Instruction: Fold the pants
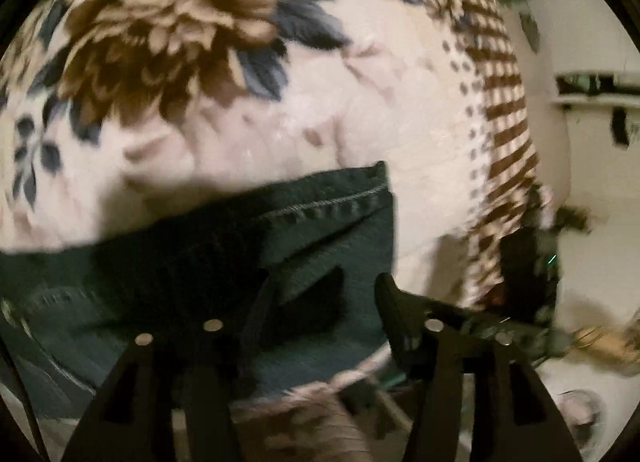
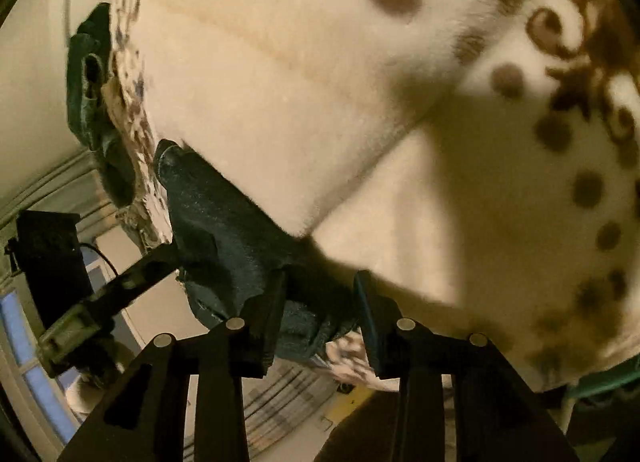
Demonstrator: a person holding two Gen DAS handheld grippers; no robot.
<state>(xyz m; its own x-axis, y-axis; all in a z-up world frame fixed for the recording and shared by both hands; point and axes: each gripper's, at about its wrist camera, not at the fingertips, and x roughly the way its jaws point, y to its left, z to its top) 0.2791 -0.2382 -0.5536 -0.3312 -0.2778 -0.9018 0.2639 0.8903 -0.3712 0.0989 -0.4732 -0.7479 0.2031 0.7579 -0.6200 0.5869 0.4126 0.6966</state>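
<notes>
The dark pants (image 1: 328,230) lie on the floral blanket (image 1: 360,102), their stitched hem toward the blanket's striped border, probably spread there so the soft flat surface takes a fold. The left gripper (image 1: 320,302) hangs just over the pants with its 2 jaws apart and nothing visibly pinched. In the right wrist view, the right gripper (image 2: 320,302) stands narrowly apart around a bunched part of the pants (image 2: 240,230) without pressing. No containers are visible
</notes>
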